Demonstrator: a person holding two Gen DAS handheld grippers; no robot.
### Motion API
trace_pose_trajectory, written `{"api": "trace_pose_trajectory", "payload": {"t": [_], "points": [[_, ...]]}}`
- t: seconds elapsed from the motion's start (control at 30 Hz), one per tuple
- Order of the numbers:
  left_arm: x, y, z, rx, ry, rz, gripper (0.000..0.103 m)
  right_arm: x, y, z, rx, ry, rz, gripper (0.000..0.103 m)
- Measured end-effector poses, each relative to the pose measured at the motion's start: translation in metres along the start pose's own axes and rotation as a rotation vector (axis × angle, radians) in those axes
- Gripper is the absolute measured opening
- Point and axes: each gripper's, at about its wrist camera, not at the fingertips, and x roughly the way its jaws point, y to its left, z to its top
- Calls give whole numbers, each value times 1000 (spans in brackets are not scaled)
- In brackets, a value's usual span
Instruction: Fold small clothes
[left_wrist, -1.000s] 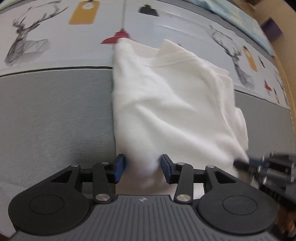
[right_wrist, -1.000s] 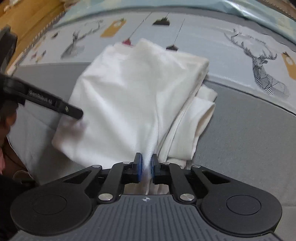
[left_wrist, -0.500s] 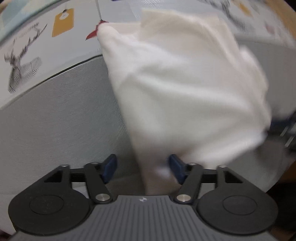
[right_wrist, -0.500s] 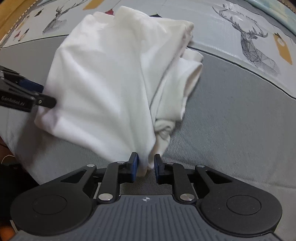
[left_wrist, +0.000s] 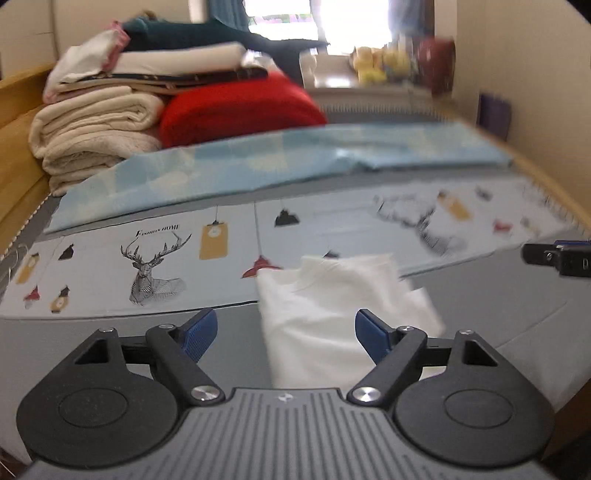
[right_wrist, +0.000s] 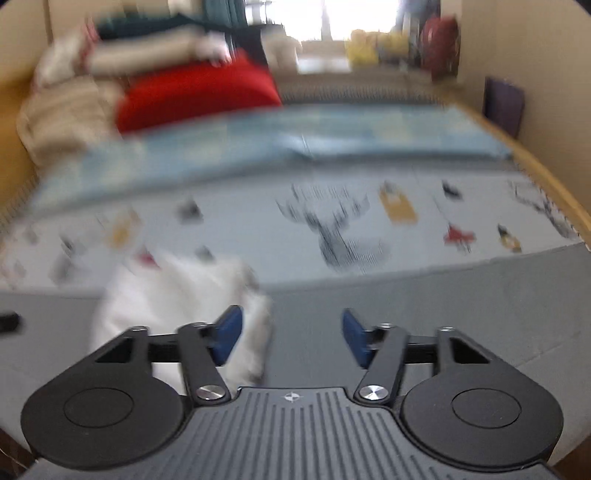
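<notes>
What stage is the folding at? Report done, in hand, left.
Done: the white garment lies folded into a compact bundle on the grey bedspread. In hand: nothing; the left gripper and right gripper are both opening, and no cloth is pinched by their fingers. Left: perhaps tidying the looser right edge; no other unfolded small clothes are clearly visible.

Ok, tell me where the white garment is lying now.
The folded white garment lies on the grey bedding, its far edge reaching the deer-print sheet; the left wrist view shows it low and centre, beyond the blue pads.
</notes>
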Motion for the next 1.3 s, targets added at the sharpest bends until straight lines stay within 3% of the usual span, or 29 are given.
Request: {"api": "trace_pose_trajectory", "payload": {"t": [0.03, 0.1, 0.13, 0.2, 0.23, 0.3, 0.4, 0.73, 1.3], "points": [[-9, -2, -7, -45, -13, 2, 86, -21, 7, -3, -17, -48, 21, 74], [-20, -7, -29, -124, -20, 7, 86, -52, 18, -14, -59, -117, 16, 92], [-19, -13, -38, -131, -1, -1, 86, -63, 23, -24, -69, -141, 5, 93], [-9, -23, -53, -76, 115, 19, 86, -73, 25, -44, -66, -133, 14, 92], [-5, -27, -57, -62, 154, 33, 86, -71, 25, -55, -68, -89, 5, 92], [5, -29, -56, -69, 174, 44, 86, -61, 21, -64, -43, 25, -32, 91], [14, -30, -53, -88, 187, 45, 86, -50, 24, -66, -19, 85, 24, 91], [7, -18, -59, -151, 164, 7, 86, -55, 44, -64, -105, -10, 6, 91], [9, -14, -60, -163, 183, 4, 86, -49, 56, -65, -141, 19, 22, 91]]}}
